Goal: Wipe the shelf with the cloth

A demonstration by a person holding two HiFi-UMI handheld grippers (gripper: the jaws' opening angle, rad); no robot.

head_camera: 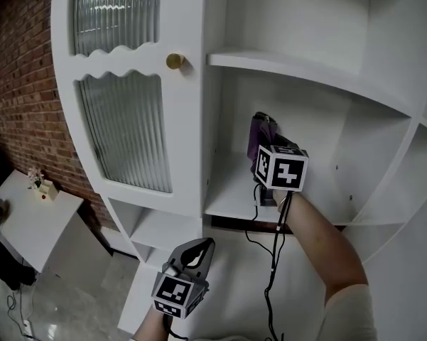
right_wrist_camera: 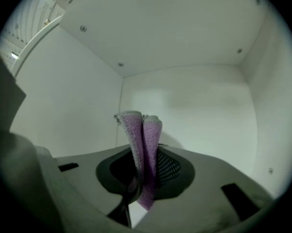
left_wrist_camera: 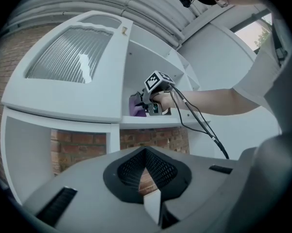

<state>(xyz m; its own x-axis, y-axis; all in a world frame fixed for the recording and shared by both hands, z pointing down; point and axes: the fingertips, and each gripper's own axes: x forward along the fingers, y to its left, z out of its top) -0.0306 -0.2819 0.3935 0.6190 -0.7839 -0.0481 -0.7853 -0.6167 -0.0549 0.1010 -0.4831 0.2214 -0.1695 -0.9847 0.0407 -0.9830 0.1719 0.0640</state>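
A folded purple cloth [right_wrist_camera: 145, 144] stands pinched between the jaws of my right gripper [right_wrist_camera: 142, 178], which is shut on it. In the head view that right gripper [head_camera: 264, 130] reaches into the white cabinet, with the cloth [head_camera: 258, 139] held just above the middle shelf [head_camera: 227, 203] near its left wall. The left gripper view shows the same cloth [left_wrist_camera: 136, 106] at the shelf's left end. My left gripper [head_camera: 201, 249] hangs low in front of the cabinet with its jaws together and nothing in them; it [left_wrist_camera: 146, 160] points up at the shelf.
A cabinet door [head_camera: 124, 126] with ribbed glass and a brass knob [head_camera: 175, 61] stands to the left of the opening. Another shelf [head_camera: 305, 73] lies above. A black cable [head_camera: 273, 261] hangs from the right gripper. A brick wall [head_camera: 21, 84] and a small white table [head_camera: 28, 222] are at the left.
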